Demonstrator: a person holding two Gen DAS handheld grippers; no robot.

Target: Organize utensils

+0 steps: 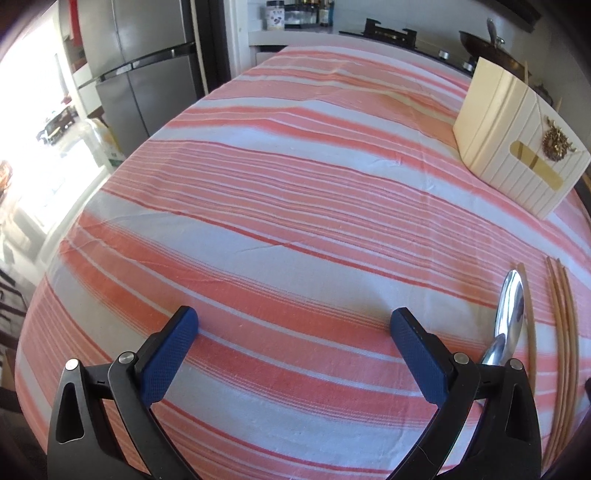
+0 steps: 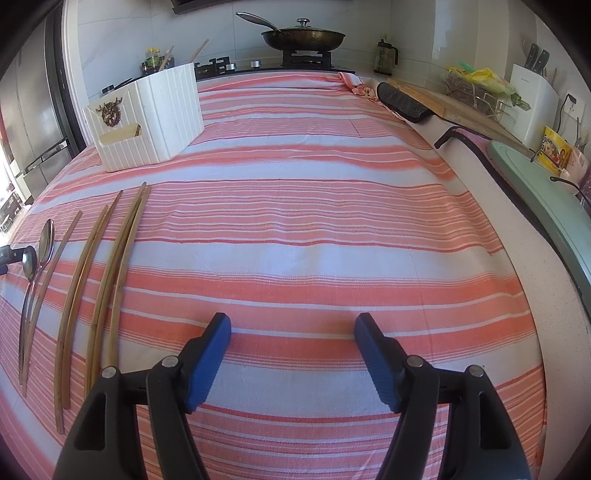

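Note:
Several bamboo chopsticks (image 2: 110, 266) lie in a row on the striped cloth at the left of the right wrist view, with two metal spoons (image 2: 38, 254) beside them. The white ribbed utensil holder (image 2: 159, 118) stands further back, holding a few chopsticks. My right gripper (image 2: 293, 328) hovers open over bare cloth, right of the chopsticks, nothing between its blue pads. In the left wrist view my left gripper (image 1: 294, 321) is open and empty; the spoons (image 1: 511, 310) and chopsticks (image 1: 563, 332) lie just to its right, the holder (image 1: 517, 140) at the far right.
A stove with a lidded frying pan (image 2: 303, 35) sits behind the table. A refrigerator (image 1: 147, 66) stands at the far left. A counter on the right carries a cutting board (image 2: 550, 192), a knife block (image 2: 532, 99) and bags. The table edge drops off at the left.

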